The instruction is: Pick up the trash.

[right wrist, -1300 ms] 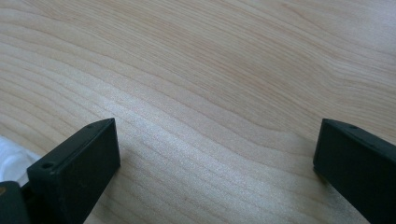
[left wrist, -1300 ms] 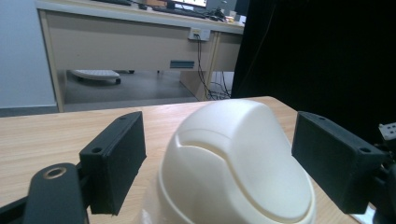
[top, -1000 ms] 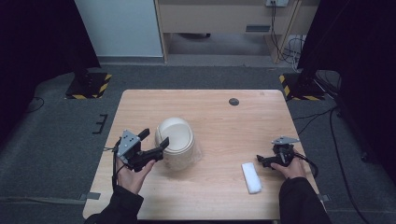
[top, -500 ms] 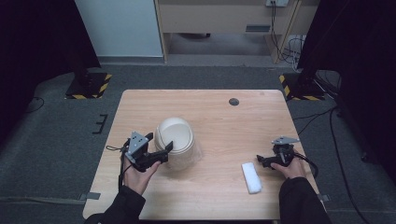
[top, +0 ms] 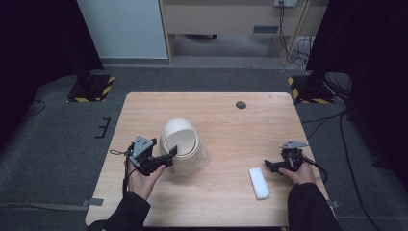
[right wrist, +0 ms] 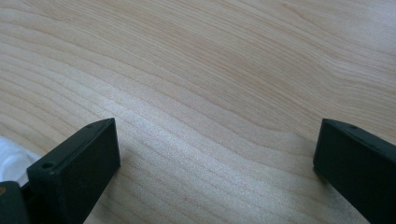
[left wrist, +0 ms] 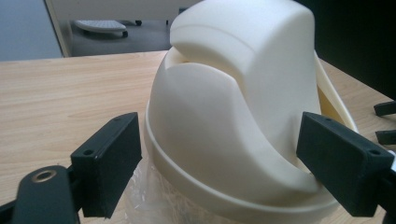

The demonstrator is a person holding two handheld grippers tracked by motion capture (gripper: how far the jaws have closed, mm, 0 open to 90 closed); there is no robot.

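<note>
- We see a cream domed bin (top: 179, 147) with a swing lid standing left of the middle of the table (top: 226, 120), toward the near edge, a clear plastic liner (left wrist: 159, 200) bunched under its base.
- Our left tool (top: 166, 156) sits at the bin's near-left side, jaws spread wide on either side of the dome, not pressing it.
- A white folded cloth (top: 259, 183) lies near the near-right corner.
- Our right tool (top: 269, 165) rests just beside the cloth, jaws wide apart over bare wood.
- A small dark disc (top: 241, 105) sits by the far edge.
</note>
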